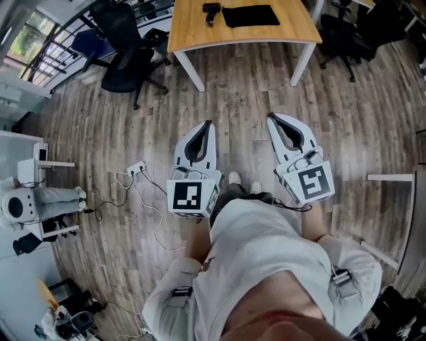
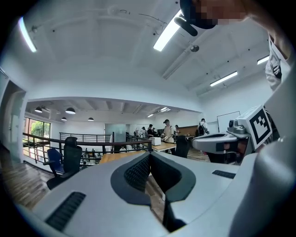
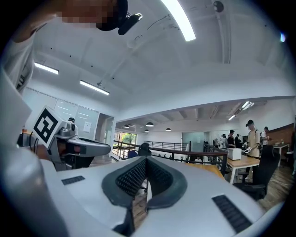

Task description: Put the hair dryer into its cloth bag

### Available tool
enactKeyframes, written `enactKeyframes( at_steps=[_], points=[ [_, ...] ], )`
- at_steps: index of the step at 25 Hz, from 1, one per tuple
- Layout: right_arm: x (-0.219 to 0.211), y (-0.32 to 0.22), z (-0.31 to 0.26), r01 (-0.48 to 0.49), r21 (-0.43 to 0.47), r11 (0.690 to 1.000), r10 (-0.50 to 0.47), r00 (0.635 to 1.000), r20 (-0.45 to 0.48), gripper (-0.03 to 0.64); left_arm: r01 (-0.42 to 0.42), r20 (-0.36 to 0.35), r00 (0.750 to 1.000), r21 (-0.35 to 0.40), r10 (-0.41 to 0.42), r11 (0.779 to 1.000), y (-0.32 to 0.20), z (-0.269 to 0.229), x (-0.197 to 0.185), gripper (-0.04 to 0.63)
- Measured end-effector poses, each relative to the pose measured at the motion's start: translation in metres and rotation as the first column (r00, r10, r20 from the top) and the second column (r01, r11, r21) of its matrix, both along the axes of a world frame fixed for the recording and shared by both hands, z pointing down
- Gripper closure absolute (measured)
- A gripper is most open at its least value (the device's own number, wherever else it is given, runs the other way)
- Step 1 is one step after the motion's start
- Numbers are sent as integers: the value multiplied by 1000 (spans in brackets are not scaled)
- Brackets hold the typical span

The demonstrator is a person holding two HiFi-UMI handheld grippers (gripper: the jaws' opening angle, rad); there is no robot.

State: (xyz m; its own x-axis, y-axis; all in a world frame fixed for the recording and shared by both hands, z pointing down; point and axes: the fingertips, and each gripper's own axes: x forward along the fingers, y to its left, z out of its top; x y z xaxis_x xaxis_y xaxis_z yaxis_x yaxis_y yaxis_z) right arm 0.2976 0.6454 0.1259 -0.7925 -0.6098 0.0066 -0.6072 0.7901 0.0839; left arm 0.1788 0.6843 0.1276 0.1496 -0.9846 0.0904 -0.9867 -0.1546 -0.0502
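Note:
A black hair dryer (image 1: 212, 10) lies on the wooden table (image 1: 193, 30) far ahead, at the top of the head view. A flat black cloth bag (image 1: 250, 15) lies just right of it. I stand well back from the table and hold both grippers level in front of my body. My left gripper (image 1: 209, 124) (image 2: 149, 155) is shut with nothing between its jaws. My right gripper (image 1: 271, 117) (image 3: 146, 159) is shut as well and holds nothing. Both point towards the table across bare wooden floor.
Black office chairs stand left (image 1: 126, 60) and right (image 1: 346, 33) of the table. A power strip (image 1: 136, 168) with loose cables lies on the floor at my left. A white table frame (image 1: 399, 220) stands at my right. People (image 2: 167, 132) work at distant desks.

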Motion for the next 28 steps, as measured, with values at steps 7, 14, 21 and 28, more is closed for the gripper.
enactKeyframes(
  at_steps=[7, 14, 21, 28],
  points=[
    [-8, -26, 3, -23, -9, 1000, 23, 999, -23, 595, -7, -3, 1000, -2, 7, 1000, -24, 3, -8, 577],
    [-32, -57, 6, -39, -6, 999, 39, 999, -34, 595, -29, -1, 1000, 6, 29, 1000, -60, 4, -31, 577],
    [-67, -91, 7, -74, 2, 997, 74, 996, -51, 595, -60, -2, 998, 15, 60, 998, -95, 6, -67, 577],
    [-98, -116, 8, -110, 5, 994, 110, 992, -62, 595, -98, -9, 995, 15, 98, 995, -124, 8, -98, 577]
  ],
)
